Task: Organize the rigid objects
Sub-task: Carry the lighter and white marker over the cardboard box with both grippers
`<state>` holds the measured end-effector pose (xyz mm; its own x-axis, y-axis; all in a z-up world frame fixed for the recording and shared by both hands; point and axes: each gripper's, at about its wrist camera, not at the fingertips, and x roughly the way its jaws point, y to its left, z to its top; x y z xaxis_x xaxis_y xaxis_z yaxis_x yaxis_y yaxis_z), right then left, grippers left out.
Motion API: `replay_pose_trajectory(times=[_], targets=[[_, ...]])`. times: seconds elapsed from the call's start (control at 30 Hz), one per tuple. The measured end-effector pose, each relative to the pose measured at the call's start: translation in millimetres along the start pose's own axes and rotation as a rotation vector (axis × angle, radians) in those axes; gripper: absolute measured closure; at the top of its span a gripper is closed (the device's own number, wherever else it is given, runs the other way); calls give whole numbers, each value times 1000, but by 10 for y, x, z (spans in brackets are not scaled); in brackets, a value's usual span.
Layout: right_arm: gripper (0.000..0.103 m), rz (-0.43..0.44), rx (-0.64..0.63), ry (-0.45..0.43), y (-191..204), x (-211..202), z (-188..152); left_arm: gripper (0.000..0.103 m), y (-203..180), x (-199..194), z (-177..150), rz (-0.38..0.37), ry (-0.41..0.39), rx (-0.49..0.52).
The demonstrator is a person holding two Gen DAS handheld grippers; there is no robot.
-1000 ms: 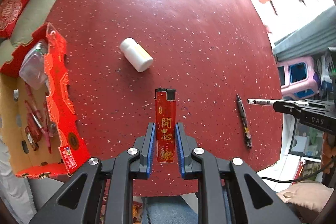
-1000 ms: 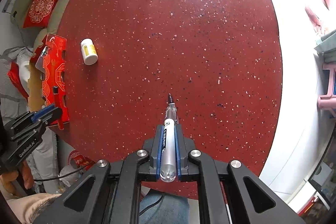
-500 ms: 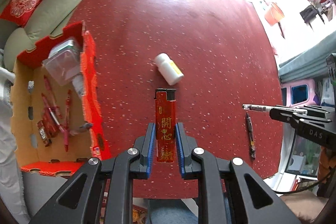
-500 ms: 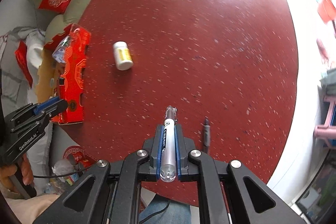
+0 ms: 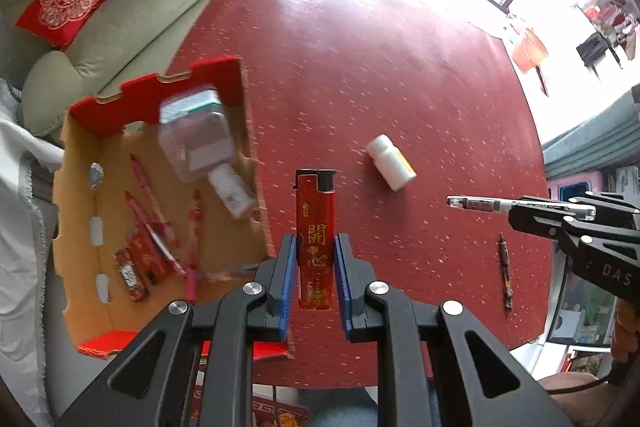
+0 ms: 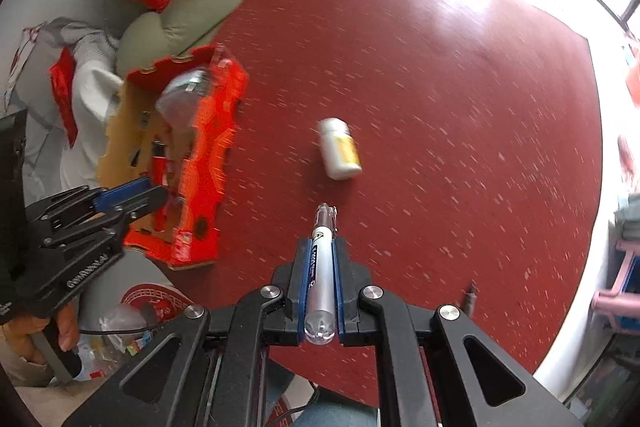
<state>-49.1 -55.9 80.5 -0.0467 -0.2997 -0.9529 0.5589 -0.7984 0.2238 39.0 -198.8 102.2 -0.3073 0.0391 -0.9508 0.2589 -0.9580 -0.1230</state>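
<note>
The left gripper (image 5: 315, 259) clamps a red lighter (image 5: 315, 239) above the red surface (image 5: 360, 87), beside the cardboard box (image 5: 80, 211). The right gripper (image 6: 319, 263) pinches a clear pen (image 6: 320, 275); a white bottle (image 5: 390, 163) lies between them.

We see a round red table (image 5: 380, 75) flecked with pale specks. 3 things lie directly on it, and we place them from the white bottle (image 5: 391, 163). The bottle lies on its side near the middle, yellow label showing. Well to its left, at the table's edge, sits an open red cardboard box (image 5: 160, 95). To the bottle's lower right, near the rim, lies 1 dark pen (image 5: 505, 275).
</note>
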Motion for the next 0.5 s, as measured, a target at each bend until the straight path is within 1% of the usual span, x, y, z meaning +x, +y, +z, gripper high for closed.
replay_pose_trajectory(times=[0.2,0.5], targets=[[92,0,-118,-11,546,47,226,83,377,-53,-32,13,-23,-57],[92,25,-295,7,1281,238,435,83,1008,-112,-184,66,-48,-198]])
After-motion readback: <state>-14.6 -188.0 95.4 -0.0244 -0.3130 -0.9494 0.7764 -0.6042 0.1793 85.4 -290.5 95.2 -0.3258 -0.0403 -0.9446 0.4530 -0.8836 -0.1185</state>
